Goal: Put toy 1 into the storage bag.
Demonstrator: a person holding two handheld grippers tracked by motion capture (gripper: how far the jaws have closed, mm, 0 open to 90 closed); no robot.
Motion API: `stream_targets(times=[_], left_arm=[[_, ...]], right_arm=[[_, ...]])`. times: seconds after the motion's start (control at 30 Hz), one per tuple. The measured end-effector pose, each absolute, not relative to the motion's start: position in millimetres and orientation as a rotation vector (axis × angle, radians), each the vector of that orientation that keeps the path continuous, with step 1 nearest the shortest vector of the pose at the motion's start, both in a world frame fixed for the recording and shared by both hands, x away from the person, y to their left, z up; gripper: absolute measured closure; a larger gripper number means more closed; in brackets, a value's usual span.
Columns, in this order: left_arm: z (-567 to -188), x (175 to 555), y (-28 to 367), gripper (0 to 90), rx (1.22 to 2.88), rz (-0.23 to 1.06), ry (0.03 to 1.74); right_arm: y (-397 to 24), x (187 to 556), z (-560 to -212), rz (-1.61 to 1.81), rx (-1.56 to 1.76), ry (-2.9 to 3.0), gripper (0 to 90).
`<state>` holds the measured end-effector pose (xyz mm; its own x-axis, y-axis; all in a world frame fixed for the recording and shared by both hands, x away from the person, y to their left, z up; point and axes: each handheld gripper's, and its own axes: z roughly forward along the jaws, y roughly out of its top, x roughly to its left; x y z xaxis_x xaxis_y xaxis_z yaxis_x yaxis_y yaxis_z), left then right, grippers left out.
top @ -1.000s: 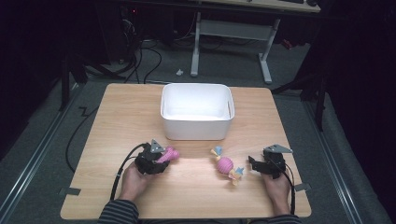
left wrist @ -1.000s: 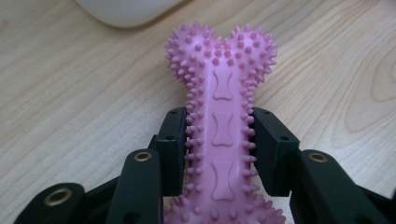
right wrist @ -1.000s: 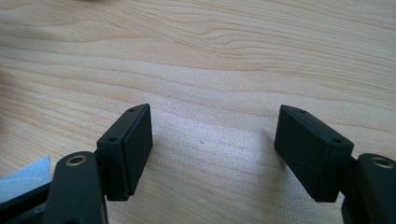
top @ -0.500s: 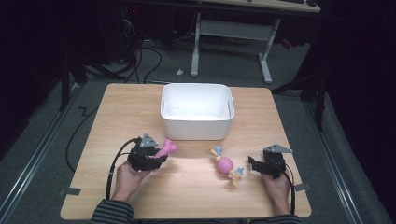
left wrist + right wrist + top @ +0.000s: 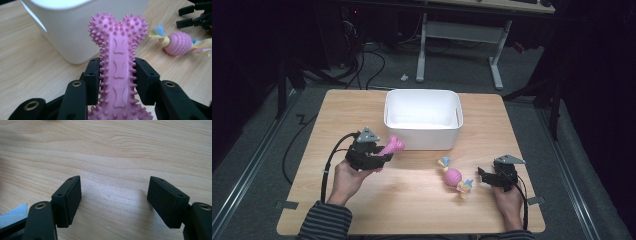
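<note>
Dark floor with trailing cables surrounds a pale wooden counter [image 5: 362,107], lit from above. Near its far edge stands a white tub [image 5: 423,120]. The left gripper [image 5: 379,153] has its jaws clamped on a pink spiked bone toy [image 5: 120,67]: in the left gripper view the two black pads press the narrow shaft from either side, the knobbed double head sticks out beyond the jaw tips, and the other end runs back between the jaw arms. Beyond those jaws and to the left rises the wall of the tub, close to the head of the bone; beyond and to the right lies a pink ribbed ball toy [image 5: 178,43] with blue and yellow cloth tufts at both ends, resting on the counter. The right gripper [image 5: 484,176] sits low over the counter with its jaws wide apart and nothing between them but bare wood; the ball toy lies just ahead of those jaw tips, not touching them.
</note>
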<state>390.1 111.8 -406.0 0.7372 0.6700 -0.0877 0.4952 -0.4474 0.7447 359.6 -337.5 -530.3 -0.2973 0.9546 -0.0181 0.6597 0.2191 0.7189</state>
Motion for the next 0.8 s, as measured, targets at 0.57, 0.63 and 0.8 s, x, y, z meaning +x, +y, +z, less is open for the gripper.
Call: stream_targets(times=[0.57,0.63,0.8], left_arm=[[-342.9,430.2,84.5,59.5,2.084,0.296,0.81],[-335.5,439.9,79.2,59.5,2.087,0.31,0.806],[-326.7,456.5,68.2,59.4,2.092,0.322,0.804]], right_arm=[[-337.5,359.5,-530.3,0.849,1.482,2.04,28.0],[-337.5,359.4,-530.3,0.848,1.482,2.04,27.9],[-337.5,359.4,-530.2,0.848,1.483,2.041,27.9]])
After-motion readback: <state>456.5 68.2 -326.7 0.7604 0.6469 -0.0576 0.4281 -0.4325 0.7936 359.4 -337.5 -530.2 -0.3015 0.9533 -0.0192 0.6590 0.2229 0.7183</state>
